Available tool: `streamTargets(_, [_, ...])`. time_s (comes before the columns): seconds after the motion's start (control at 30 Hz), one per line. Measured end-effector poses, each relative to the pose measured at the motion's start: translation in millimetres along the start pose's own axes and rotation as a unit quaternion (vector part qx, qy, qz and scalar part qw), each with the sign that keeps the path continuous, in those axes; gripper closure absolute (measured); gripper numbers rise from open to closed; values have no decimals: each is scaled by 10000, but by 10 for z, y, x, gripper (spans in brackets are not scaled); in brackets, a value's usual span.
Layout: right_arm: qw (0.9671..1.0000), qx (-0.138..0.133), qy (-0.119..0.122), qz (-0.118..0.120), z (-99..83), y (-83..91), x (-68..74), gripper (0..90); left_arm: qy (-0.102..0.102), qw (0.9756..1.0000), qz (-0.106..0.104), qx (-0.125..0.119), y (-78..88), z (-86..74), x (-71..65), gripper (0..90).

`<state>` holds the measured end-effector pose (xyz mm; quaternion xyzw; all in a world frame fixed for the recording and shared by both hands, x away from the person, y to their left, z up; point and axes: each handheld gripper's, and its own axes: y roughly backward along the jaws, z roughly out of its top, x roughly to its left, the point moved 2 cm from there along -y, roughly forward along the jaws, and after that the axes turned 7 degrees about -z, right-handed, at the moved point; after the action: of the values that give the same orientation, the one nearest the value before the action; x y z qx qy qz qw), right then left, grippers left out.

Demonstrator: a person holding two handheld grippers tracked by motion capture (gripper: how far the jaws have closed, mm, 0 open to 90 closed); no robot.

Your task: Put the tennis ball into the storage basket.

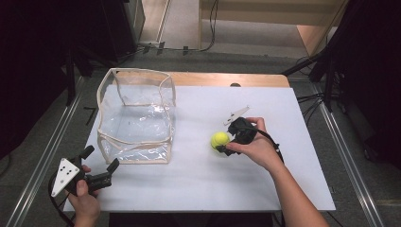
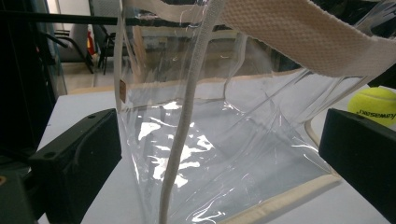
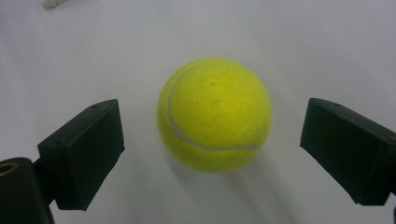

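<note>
The tennis ball [image 3: 214, 114] lay on the white table [image 1: 246, 189], directly ahead of our right gripper [image 3: 212, 149] and centred between its two black jaws. In the right gripper view a clear gap remained on each side of the ball, so the pads did not press on it: the right gripper was released, with the ball between the jaws but not grasped. In the high view the ball [image 1: 220, 140] sat just off the tip of the right gripper [image 1: 228, 138], on the side facing the bag.

Beyond the ball stood the clear plastic bag [image 1: 136, 116] with cream fabric edging, upright and open at the top. Our left gripper [image 1: 100, 164] was held near the table's front corner, just beside the bag's near edge. Its jaws stood wide apart and released, with one corner seam of the bag [image 2: 182, 140] in the space ahead of them. The ball [image 2: 376, 105] showed past the far side of the bag, beyond the jaw on the ball's side.
</note>
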<state>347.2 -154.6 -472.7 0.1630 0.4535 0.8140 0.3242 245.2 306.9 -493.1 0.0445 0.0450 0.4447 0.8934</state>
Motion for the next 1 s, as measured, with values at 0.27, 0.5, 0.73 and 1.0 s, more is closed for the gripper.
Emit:
streamTargets(0.27, [9999, 160, -10, -55, 27, -71, 13, 112, 7, 10000, 3, 0, 0, 0, 0, 0])
streamTargets(0.5, [9995, 321, -41, -5, 38, -138, 21, 116, 7, 10000, 4, -3, 0, 0, 0, 0])
streamTargets(0.73, [9989, 453, -75, -52, 51, -188, 23, 128, -3, 10000, 5, 0, -2, 0, -1, 0])
streamTargets(1.0, [9985, 540, -94, -60, 89, -229, 29, 154, -7, 10000, 1, 9, -3, -1, -1, 0])
